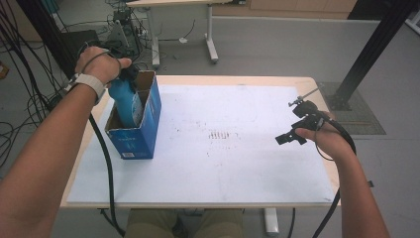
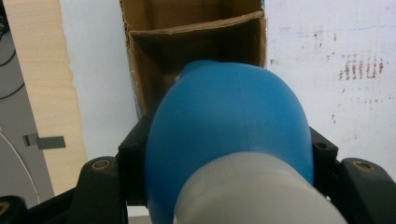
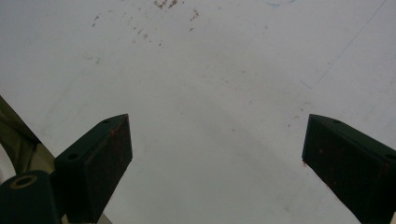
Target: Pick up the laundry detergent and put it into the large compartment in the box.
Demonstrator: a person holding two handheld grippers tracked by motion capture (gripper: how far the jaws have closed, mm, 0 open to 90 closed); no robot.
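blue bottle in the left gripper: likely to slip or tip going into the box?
The blue bottle looks smooth and rounded, so it may slide in the left gripper, which clamps near the white cap. Standing tall in the divided cardboard box, it probably leans on the walls rather than tipping.

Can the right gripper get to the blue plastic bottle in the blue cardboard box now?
Probably not easily: the left gripper already clamps the blue plastic bottle inside the blue cardboard box, while the open right gripper hangs across the table.
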